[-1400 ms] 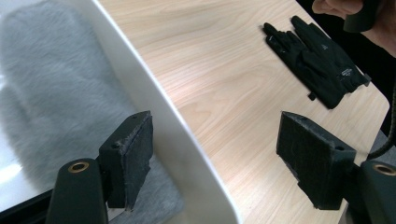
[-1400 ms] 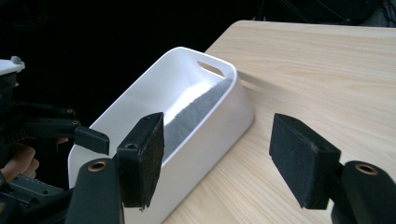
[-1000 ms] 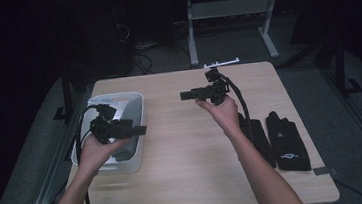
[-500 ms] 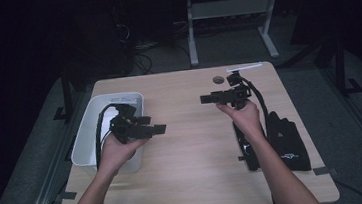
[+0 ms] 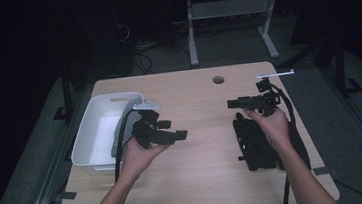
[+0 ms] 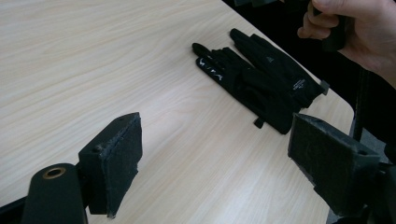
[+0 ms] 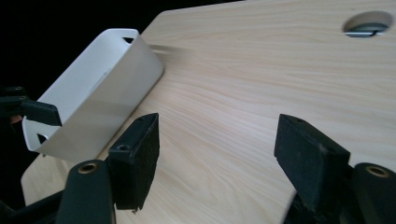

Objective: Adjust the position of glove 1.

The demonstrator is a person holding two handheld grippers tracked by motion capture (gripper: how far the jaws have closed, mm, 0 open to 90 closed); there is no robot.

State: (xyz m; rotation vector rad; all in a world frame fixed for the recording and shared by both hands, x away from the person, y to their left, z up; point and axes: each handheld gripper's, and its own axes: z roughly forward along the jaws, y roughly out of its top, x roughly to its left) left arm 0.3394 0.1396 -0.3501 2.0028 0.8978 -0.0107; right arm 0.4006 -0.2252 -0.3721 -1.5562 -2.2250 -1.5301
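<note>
- White bin (image 5: 103, 134): at the desk's (image 5: 206, 180) left edge; high view shows its inside bare.
- Left gripper (image 5: 174, 135): held just right of the bin, jaws spread with nothing between them, pointing across the desk toward the black gloves (image 5: 254, 142).
- Black gloves: lie flat near the right edge, well apart from the left gripper, directly below the right hand (image 5: 270, 123).
- Right gripper (image 5: 233, 103): jaws have just been opening, spread, nothing between them, above the gloves' fingertips.
- Left gripper view: white print on the gloves (image 6: 261, 79).
- Right gripper view: the bin's handle slot (image 7: 127, 40).
</note>
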